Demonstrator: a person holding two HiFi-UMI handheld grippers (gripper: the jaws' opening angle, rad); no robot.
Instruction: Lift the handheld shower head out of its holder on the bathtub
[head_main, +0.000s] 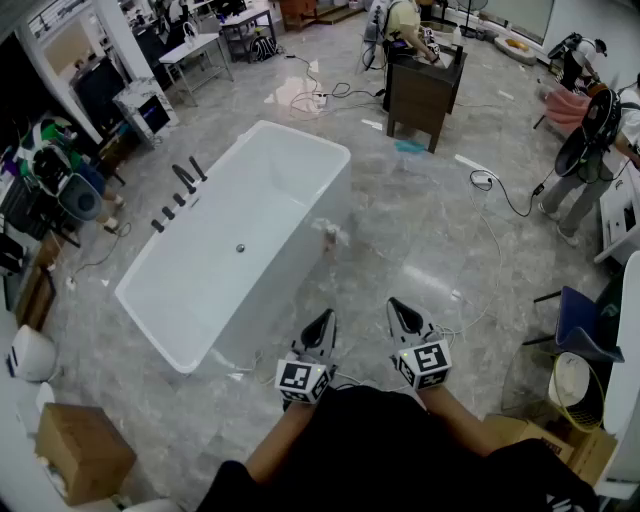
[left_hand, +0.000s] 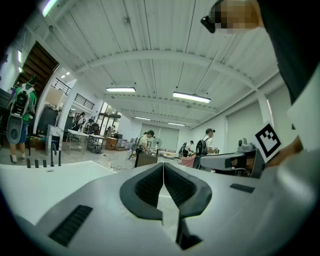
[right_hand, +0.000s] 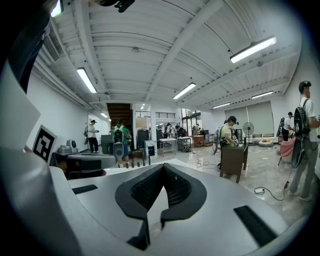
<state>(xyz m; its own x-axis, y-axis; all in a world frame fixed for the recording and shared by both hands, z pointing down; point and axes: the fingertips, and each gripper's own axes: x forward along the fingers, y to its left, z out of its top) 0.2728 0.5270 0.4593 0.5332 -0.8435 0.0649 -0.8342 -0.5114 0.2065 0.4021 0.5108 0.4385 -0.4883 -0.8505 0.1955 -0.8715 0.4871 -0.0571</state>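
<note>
Black metal is my reading of the shower head (head_main: 197, 168). It looks like one of two tall, slim rods at the far end of a row of dark fittings (head_main: 168, 212) on the long rim of the bathtub (head_main: 300, 215), though they are too small to tell which rod it is. That rim lies ahead of both tongs and off to their left, across the basin and well apart from them. The left tongs (head_main: 322, 325) and the right tongs (head_main: 403, 312) sit side by side near the person's body. Each pair is pressed together tip to tip with nothing between its ribbed dark pads. I judge the shower head to be stiff, fairly light and smooth enough to slip, so the pads should pinch the slim shaft across its width, low and near the holder. The holder itself cannot be made out. A hose probably trails from the base, unseen here, and would drag as the piece rises, so a straight pull along the rod's own lean should free it best. The three short knobs (head_main: 157, 225) nearer in the row are stubby and round. The bathtub is glossy white, rectangular with softened corners and thin walls, and has a small metal drain (head_main: 240, 247) in its flat bottom. Its rim would be slick and could mark under a hard knock. The floor (head_main: 400, 230) around it is polished grey stone-look tile that reflects the ceiling lights.
</note>
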